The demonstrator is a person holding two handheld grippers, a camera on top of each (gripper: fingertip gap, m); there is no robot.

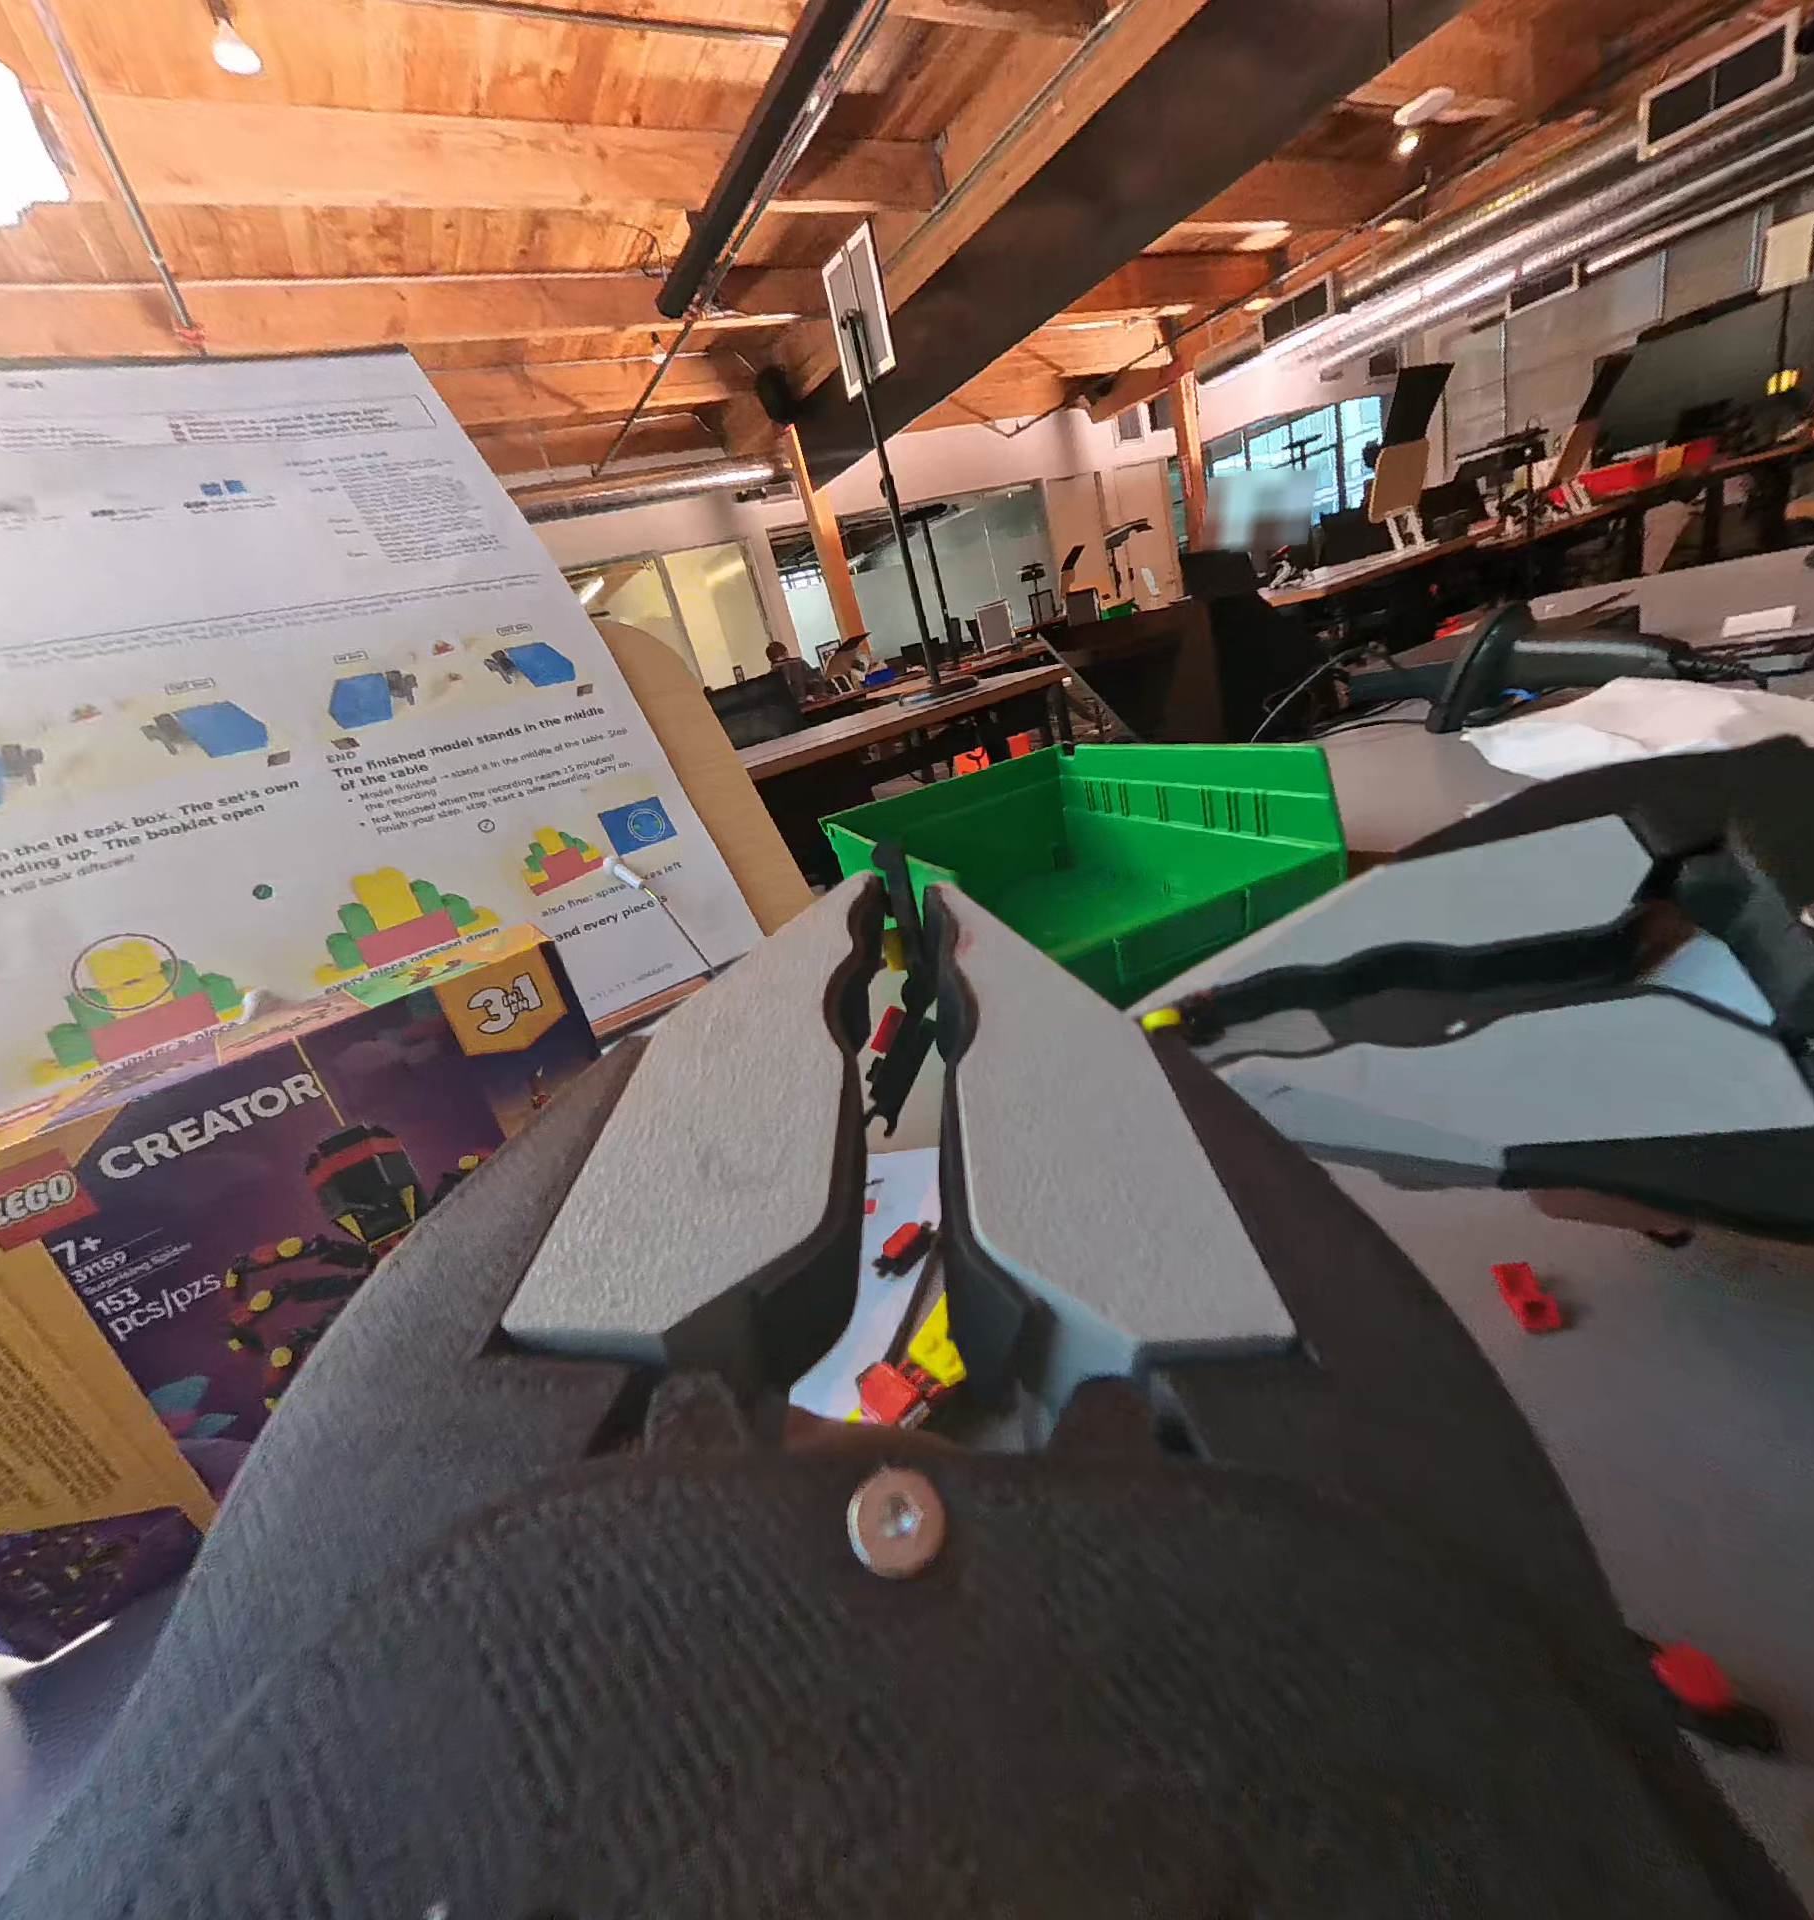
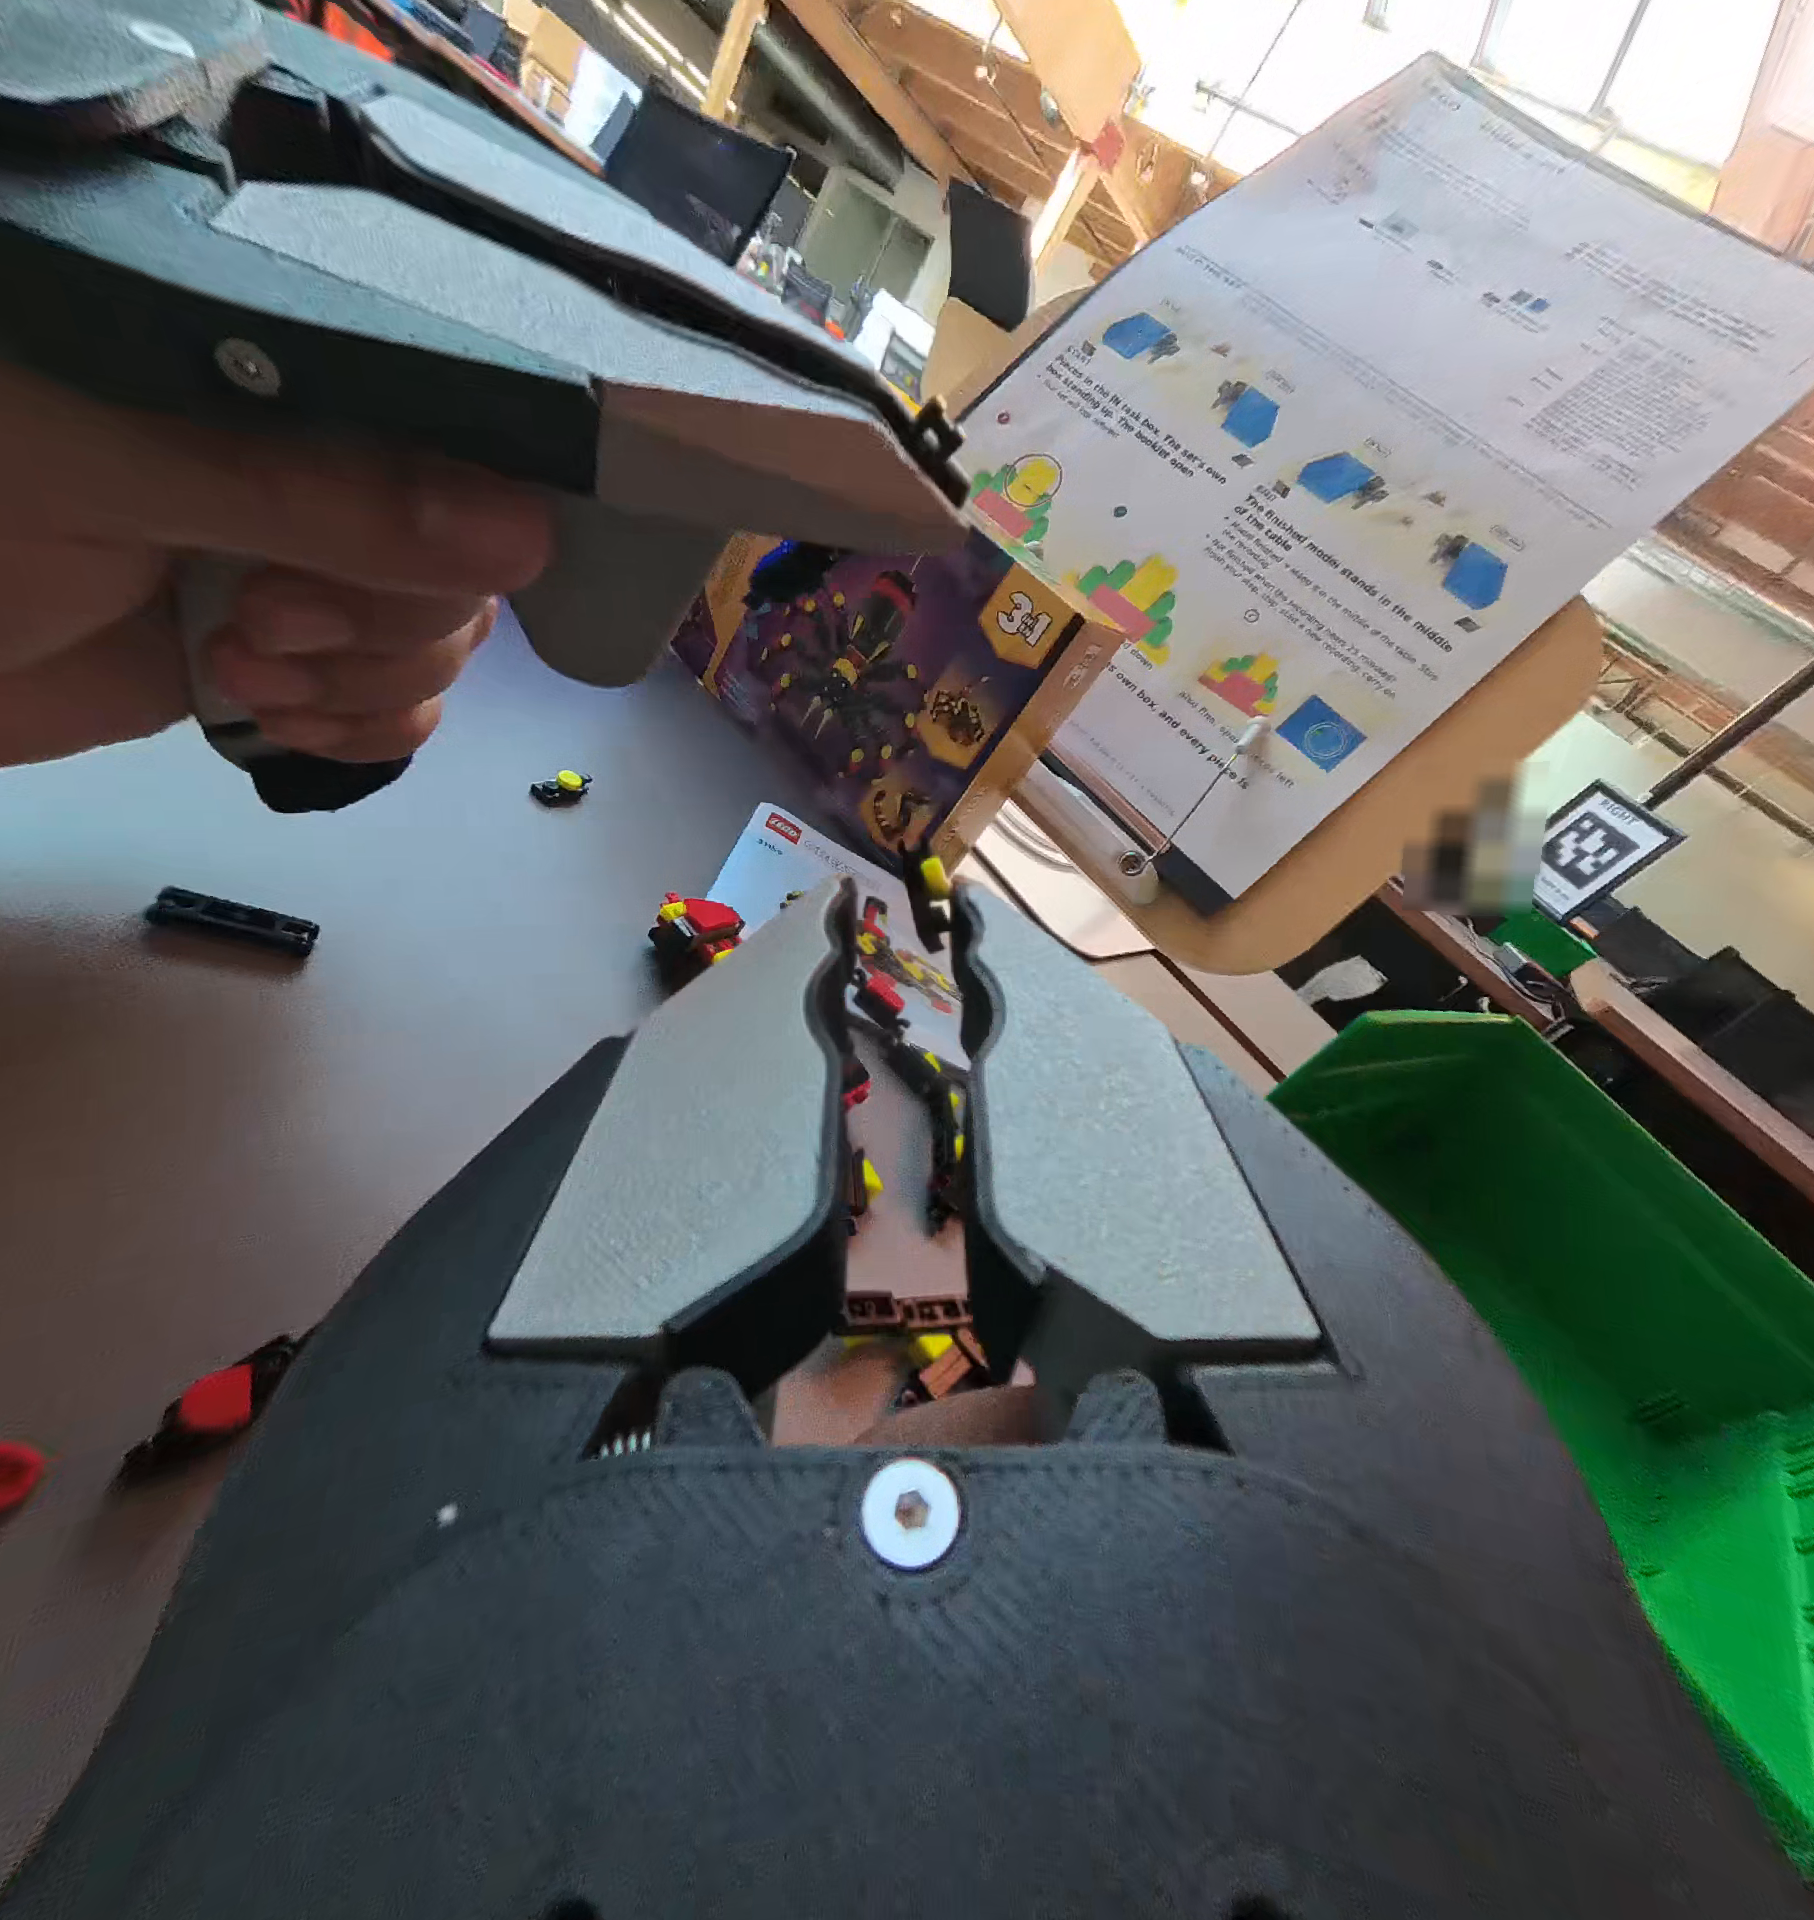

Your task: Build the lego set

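Left gripper (image 1: pixel 908 925): your fingers clamp a thin black piece (image 1: pixel 901 883), just in front of the green bin (image 1: pixel 1194 831).
Right gripper (image 2: pixel 908 899): your fingers stand parted. A black-and-yellow piece (image 2: pixel 929 883) rests against one pad only, left of the green bin.

Green bin (image 2: pixel 1609 1299) cut off by the right frame edge. Toy box (image 1: pixel 207 1226) clipped at left. The piece at the right gripper (image 2: pixel 903 914) tips is motion-blurred, possibly loose.

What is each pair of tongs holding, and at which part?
Left tongs: a thin black piece, pinched at its middle. Right tongs: a black-and-yellow piece at the tips; grip unclear.
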